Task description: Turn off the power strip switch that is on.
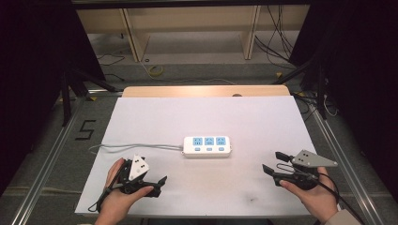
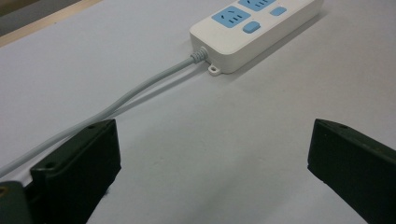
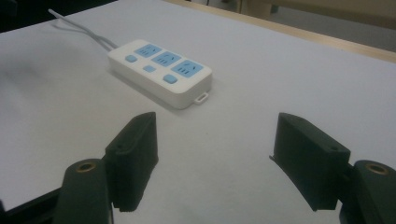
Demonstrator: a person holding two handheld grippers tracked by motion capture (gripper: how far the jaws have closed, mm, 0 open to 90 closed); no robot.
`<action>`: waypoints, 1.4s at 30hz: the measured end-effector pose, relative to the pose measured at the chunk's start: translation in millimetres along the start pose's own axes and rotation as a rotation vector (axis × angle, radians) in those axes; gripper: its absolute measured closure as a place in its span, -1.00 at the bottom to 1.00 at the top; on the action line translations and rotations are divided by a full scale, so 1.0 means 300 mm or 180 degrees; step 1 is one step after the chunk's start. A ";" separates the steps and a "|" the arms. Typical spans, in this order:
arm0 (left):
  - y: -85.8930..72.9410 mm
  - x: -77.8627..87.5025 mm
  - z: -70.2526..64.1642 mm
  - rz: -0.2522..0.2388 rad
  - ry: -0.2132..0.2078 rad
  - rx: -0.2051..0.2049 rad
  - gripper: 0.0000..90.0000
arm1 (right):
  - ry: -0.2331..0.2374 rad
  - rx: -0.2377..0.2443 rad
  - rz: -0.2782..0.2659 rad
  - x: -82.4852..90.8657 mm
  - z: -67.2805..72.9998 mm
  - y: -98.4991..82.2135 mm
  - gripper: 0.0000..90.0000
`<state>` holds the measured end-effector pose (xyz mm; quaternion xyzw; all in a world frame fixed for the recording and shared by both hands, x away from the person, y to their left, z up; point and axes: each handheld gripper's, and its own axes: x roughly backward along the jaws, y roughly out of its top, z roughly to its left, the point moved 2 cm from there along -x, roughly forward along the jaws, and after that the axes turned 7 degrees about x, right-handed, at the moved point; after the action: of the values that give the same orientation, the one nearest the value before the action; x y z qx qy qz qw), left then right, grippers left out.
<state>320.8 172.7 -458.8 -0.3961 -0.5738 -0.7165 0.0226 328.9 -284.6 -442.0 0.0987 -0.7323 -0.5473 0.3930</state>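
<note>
A white power strip [image 1: 207, 146] with three blue sockets and blue switches lies in the middle of the white table cover [image 1: 206, 117]. Its grey cord [image 1: 131, 146] runs off to the left. My left gripper [image 1: 158, 183] rests near the front left, held in a hand, jaws wide apart and empty, pointing right. My right gripper [image 1: 272, 163] sits at the front right, open too, aimed left toward the strip. The left gripper view has the power strip [image 2: 254, 30] and cord [image 2: 140, 88] ahead of my left gripper [image 2: 212, 163]. The right gripper view has the power strip [image 3: 161, 72] beyond my right gripper [image 3: 215, 154].
A wooden table edge [image 1: 206, 90] shows at the far side of the cover. Metal frame rails [image 1: 47, 154] run along both sides, and wooden shelving [image 1: 187, 33] with loose cables stands on the floor beyond. A small dark mark [image 1: 252, 199] dots the cover near the front.
</note>
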 end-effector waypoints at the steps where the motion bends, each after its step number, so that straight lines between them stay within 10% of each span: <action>1: 0.001 0.000 -0.001 0.0008 -0.0001 -0.0004 -0.96 | 0.0000 0.0000 0.0000 0.000 0.000 0.000 -0.31; 42: 0.012 -0.022 -0.002 -0.0016 -0.0007 -0.0032 -0.92 | 0.0112 0.0212 0.0066 -0.072 0.011 0.102 0.93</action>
<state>326.8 168.3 -460.0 -0.3955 -0.5712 -0.7191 0.0181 349.8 -258.2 -425.5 0.1138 -0.7440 -0.5167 0.4080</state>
